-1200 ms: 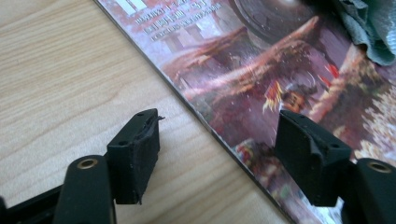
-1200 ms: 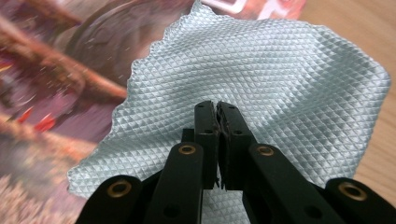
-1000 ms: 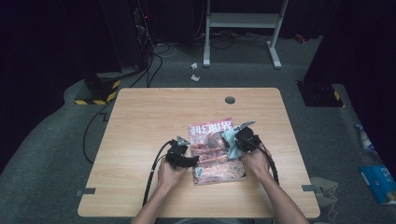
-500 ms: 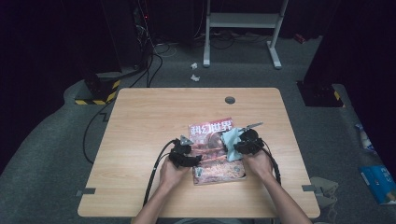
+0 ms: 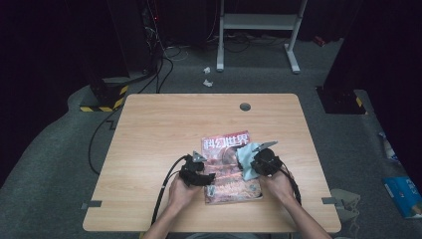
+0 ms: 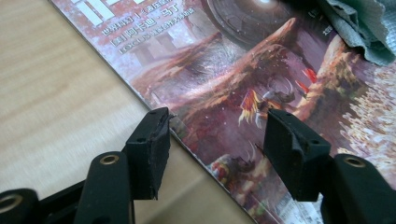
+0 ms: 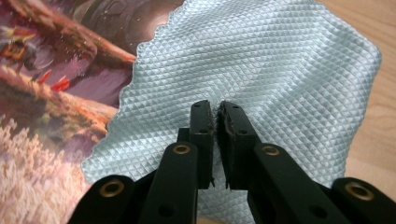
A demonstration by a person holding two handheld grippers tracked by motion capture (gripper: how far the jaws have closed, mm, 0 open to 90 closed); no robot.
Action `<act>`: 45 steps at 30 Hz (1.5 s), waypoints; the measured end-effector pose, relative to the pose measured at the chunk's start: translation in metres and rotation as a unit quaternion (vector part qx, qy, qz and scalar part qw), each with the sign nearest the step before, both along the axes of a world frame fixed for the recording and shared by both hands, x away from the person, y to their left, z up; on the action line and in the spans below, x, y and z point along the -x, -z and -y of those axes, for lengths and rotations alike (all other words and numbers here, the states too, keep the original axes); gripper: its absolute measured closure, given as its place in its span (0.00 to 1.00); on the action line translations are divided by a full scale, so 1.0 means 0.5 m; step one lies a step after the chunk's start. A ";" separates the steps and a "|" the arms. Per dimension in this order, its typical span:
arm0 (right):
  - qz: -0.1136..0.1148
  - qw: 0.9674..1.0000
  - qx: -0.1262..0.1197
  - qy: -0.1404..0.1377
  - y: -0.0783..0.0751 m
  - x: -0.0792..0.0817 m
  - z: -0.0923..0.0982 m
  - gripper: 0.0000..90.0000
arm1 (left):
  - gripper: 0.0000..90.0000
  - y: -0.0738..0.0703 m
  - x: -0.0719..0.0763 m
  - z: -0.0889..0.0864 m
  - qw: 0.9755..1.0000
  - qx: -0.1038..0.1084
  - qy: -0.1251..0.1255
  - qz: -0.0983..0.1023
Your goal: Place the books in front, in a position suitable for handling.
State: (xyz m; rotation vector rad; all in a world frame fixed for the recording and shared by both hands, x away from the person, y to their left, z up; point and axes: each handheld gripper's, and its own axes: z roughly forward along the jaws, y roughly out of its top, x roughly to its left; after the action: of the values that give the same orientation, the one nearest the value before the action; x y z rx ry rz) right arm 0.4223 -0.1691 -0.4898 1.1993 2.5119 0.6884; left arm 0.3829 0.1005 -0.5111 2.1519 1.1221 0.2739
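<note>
A: Why does the magazine (image 5: 230,167) lie flat near the front of the bench (image 5: 164,129) with the cloth (image 5: 245,158) on top of it?

B: It looks like wiping work: the pale blue cloth sits over the cover's right edge, part on the cover and part hanging over onto the wood, so it can be dragged across the glossy page.

A: And the left claw (image 6: 215,144)?

B: It stands released, one jaw just off the magazine's left edge over the wood, the other above the cover. Nothing sits between the pads; I judge it is placed there to steady or pin that edge.

A: The right claw (image 7: 215,116)?

B: Its jaws have just been closing and now stand nearly together, pinching a fold of the cloth between the pads, clenched on it.
</note>
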 end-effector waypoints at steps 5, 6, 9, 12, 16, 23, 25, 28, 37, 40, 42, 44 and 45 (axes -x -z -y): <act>0.013 1.000 0.011 -0.016 -0.004 0.020 0.000 0.97 | 0.45 -0.003 0.009 0.000 1.000 -0.003 -0.007 -0.007; 0.014 1.000 0.008 -0.015 -0.006 0.020 0.000 0.97 | 0.43 -0.003 0.006 0.000 1.000 -0.004 -0.014 -0.006; 0.030 0.999 0.005 -0.016 -0.021 0.017 -0.004 0.98 | 0.42 -0.001 -0.011 -0.012 0.999 -0.002 -0.036 0.004; 0.038 0.999 0.009 -0.022 -0.033 0.007 -0.020 0.98 | 0.40 -0.003 -0.026 -0.012 0.999 -0.013 -0.034 0.001; 0.027 0.999 0.028 -0.028 -0.023 -0.023 -0.054 0.98 | 0.35 0.001 -0.035 -0.011 0.999 -0.011 -0.037 0.001; 0.001 1.000 0.014 -0.028 -0.004 -0.055 -0.099 0.98 | 0.31 0.004 -0.035 -0.009 0.999 -0.011 -0.032 0.009; -0.002 0.999 0.011 -0.041 -0.003 -0.057 -0.123 0.98 | 0.31 0.005 -0.035 -0.008 0.999 -0.011 -0.031 0.010; -0.013 0.998 0.001 -0.063 -0.001 -0.057 -0.171 0.98 | 0.31 0.005 -0.034 -0.008 0.999 -0.009 -0.031 0.010; -0.012 0.994 -0.010 -0.112 0.003 -0.041 -0.246 0.98 | 0.31 0.008 -0.025 -0.009 0.999 -0.005 -0.029 0.018; -0.015 0.994 -0.006 -0.107 0.002 -0.044 -0.232 0.98 | 0.31 0.007 -0.021 -0.007 1.000 -0.007 -0.024 0.015; -0.011 0.995 0.004 -0.096 0.000 -0.048 -0.213 0.98 | 0.31 0.007 -0.021 -0.007 1.000 -0.007 -0.024 0.016; -0.009 0.997 0.012 -0.078 -0.002 -0.054 -0.187 0.98 | 0.31 0.008 -0.021 -0.007 1.000 -0.005 -0.024 0.016; -0.006 0.998 0.014 -0.068 -0.002 -0.056 -0.174 0.98 | 0.31 0.008 -0.020 -0.008 1.000 -0.005 -0.023 0.019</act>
State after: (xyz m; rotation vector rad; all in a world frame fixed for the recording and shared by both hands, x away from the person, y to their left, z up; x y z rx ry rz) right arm 0.4502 -0.0823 -0.4887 1.0335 2.6238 0.6769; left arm 0.3931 0.1047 -0.5152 2.1233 1.1519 0.3415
